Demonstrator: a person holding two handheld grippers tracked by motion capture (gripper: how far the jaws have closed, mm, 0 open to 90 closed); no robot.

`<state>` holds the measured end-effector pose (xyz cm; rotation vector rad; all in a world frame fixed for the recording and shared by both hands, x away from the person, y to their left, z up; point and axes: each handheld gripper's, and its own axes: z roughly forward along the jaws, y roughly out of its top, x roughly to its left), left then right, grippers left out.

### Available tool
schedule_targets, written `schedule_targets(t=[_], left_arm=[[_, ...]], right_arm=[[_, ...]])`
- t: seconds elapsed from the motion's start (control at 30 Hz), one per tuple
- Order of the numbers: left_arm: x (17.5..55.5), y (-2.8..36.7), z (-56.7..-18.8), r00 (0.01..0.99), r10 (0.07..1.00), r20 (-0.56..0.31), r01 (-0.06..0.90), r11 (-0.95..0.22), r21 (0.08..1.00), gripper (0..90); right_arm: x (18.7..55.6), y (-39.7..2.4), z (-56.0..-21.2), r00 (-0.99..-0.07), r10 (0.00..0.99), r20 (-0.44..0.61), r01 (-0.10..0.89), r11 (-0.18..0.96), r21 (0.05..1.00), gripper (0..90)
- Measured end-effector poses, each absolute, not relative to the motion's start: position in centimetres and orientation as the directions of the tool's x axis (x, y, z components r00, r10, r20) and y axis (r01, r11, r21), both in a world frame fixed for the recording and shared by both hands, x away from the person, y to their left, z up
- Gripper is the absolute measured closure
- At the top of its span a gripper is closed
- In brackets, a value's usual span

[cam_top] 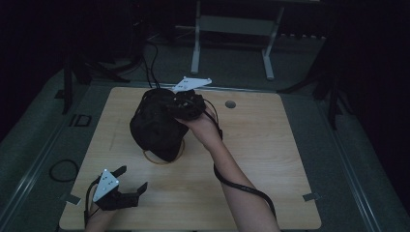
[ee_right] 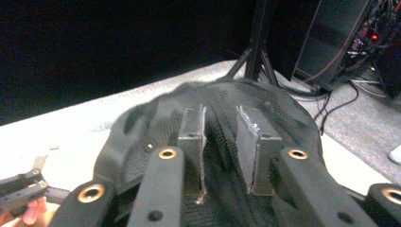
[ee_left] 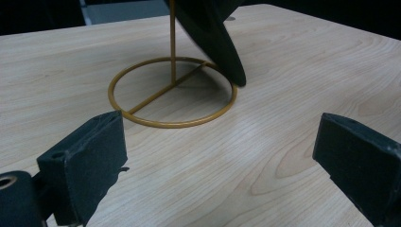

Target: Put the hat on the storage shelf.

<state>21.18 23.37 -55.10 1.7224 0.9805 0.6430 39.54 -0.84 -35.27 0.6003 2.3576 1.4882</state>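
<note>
A black mesh cap (cam_top: 154, 128) hangs tilted on a gold wire stand whose ring base (cam_top: 164, 159) rests on the wooden table (cam_top: 270, 145). My right gripper (cam_top: 176, 108) sits on top of the cap, a hand behind it. In the right gripper view its jaws (ee_right: 221, 116) stand a little apart over the cap's crown (ee_right: 283, 118), with mesh fabric showing in the gap and the pads not pressing it. My left gripper (cam_top: 131, 178) rests open near the table's front left corner. It faces the ring base (ee_left: 172, 124), the post (ee_left: 172, 42) and the cap's brim (ee_left: 222, 47).
A round grommet hole (cam_top: 230, 104) lies right of the cap. Tape marks (cam_top: 311, 196) sit at the table's front corners. Beyond the table stand a white desk frame (cam_top: 196, 48) and dark tripods (cam_top: 72, 72); a cable loop (cam_top: 63, 170) lies on the floor at left.
</note>
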Motion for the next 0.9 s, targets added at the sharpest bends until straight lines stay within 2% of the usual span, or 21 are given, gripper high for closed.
schedule_targets(t=[0.3,0.53,0.77,0.83,0.87,0.9], left_arm=[[21.2,23.3,-55.1,0.529,0.848,-0.031,0.308,-0.157,0.938,4.0],[21.1,23.3,-55.0,0.529,0.848,-0.038,0.309,-0.151,0.939,4.0],[21.1,23.4,-55.0,0.528,0.848,-0.046,0.311,-0.143,0.940,4.0],[21.1,23.4,-55.0,0.530,0.847,-0.041,0.311,-0.149,0.939,4.0],[21.1,23.4,-55.1,0.531,0.846,-0.043,0.313,-0.149,0.938,4.0],[21.2,23.4,-55.1,0.530,0.847,-0.045,0.314,-0.146,0.938,4.0]], right_arm=[[39.4,-1.1,-35.0,-0.874,0.486,-0.020,0.188,0.374,0.908,66.6],[39.1,-1.2,-34.5,-0.875,0.484,-0.019,0.178,0.359,0.916,58.0],[38.8,-1.9,-34.7,-0.892,0.451,-0.010,0.173,0.362,0.916,37.6],[38.7,-2.0,-34.7,-0.902,0.432,-0.006,0.166,0.358,0.919,35.4],[38.5,-2.2,-35.0,-0.910,0.415,-0.003,0.159,0.354,0.922,26.9],[38.4,-2.3,-35.1,-0.912,0.410,-0.001,0.158,0.354,0.922,24.2]])
